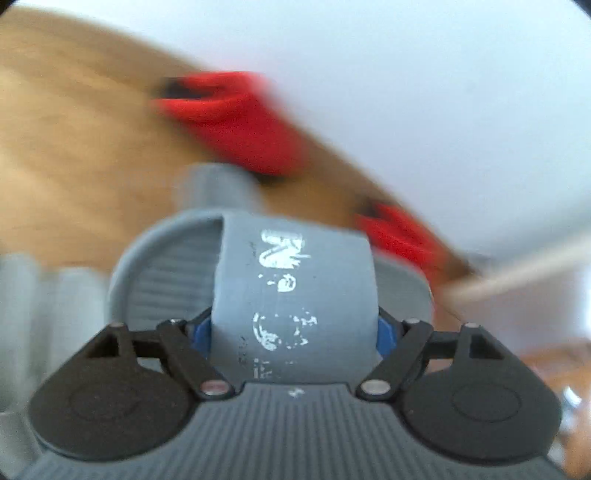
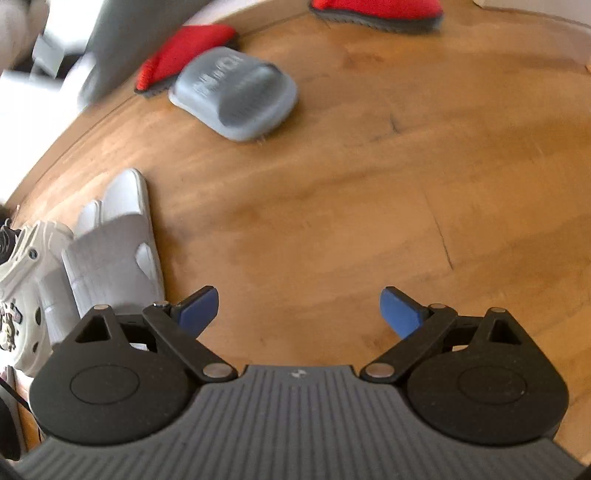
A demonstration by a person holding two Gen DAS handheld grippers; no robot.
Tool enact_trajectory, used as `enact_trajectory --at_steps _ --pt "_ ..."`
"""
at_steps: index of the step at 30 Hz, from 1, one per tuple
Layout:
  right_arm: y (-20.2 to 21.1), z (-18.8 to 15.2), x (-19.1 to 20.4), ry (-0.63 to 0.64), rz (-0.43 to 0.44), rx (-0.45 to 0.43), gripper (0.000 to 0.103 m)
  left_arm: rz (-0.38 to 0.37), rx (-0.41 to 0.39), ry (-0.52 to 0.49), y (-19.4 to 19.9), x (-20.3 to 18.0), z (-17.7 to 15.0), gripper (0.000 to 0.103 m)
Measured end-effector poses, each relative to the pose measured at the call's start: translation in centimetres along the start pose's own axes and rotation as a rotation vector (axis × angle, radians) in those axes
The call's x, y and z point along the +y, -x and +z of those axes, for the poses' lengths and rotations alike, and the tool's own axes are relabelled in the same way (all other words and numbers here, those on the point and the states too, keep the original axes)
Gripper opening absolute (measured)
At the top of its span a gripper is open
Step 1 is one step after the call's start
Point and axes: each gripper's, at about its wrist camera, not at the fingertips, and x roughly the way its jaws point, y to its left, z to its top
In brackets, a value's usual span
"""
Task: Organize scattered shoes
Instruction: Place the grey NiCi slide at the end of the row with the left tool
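My left gripper [image 1: 293, 332] is shut on the strap of a grey slide sandal [image 1: 295, 280] with worn white lettering and holds it above the wooden floor [image 1: 74, 147]. Two red slippers [image 1: 236, 118] [image 1: 402, 236] lie blurred beyond it. In the right wrist view my right gripper [image 2: 299, 310] is open and empty over bare floor [image 2: 351, 203]. A second grey slide [image 2: 236, 96] lies ahead left, next to a red slipper [image 2: 184, 51]. Another red slipper [image 2: 376, 13] lies at the top edge. White sandals [image 2: 114, 243] lie at the left.
A white clog with charms [image 2: 18, 295] lies at the far left beside the white sandals. A white wall [image 1: 443, 92] borders the floor in the left wrist view. A blurred grey shape [image 2: 122, 44] shows at the top left of the right wrist view.
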Motion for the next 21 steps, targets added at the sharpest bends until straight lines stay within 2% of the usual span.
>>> enact_trajectory --at_steps 2,3,4,5,7,9,11,13,15,18,19,21 --pt "0.0 1.0 0.6 -0.003 0.013 -0.018 0.096 0.001 0.115 0.019 -2.4 0.8 -0.4 0.083" --pt "0.0 1.6 0.9 -0.013 0.023 -0.027 0.097 0.005 0.199 0.014 -3.4 1.0 -0.5 0.083" --pt "0.0 2.1 1.0 -0.045 0.035 -0.032 0.098 0.015 0.246 0.012 -3.5 1.2 -0.4 0.083" --pt "0.0 2.6 1.0 -0.081 0.046 -0.037 0.099 0.022 0.287 0.007 -3.4 1.5 -0.3 0.084" --pt "-0.1 3.4 1.0 -0.153 0.078 -0.040 0.101 -0.003 0.306 -0.061 -0.6 1.8 0.4 0.086" --pt "-0.4 4.3 1.4 -0.253 0.129 -0.046 0.102 -0.033 0.294 -0.133 2.4 2.7 1.2 0.086" --pt "-0.8 5.3 2.1 -0.336 0.181 -0.052 0.102 -0.045 0.236 -0.185 5.6 4.0 2.2 0.086" --pt "-1.5 6.4 3.3 -0.390 0.223 -0.054 0.102 -0.034 0.126 -0.276 9.9 5.9 3.1 0.086" --pt "-3.4 7.9 4.5 -0.468 0.207 -0.039 0.102 -0.010 0.082 -0.320 11.7 6.9 3.5 0.086" --pt "-6.3 10.2 6.2 -0.589 0.172 -0.013 0.103 0.054 0.060 -0.312 14.3 10.5 3.8 0.086" --pt "-7.3 10.9 6.8 -0.629 0.160 -0.004 0.103 0.068 0.066 -0.300 14.5 10.1 3.7 0.086" --pt "-9.1 12.0 7.6 -0.668 0.134 0.009 0.096 0.092 0.083 -0.265 14.3 11.8 2.2 0.086"
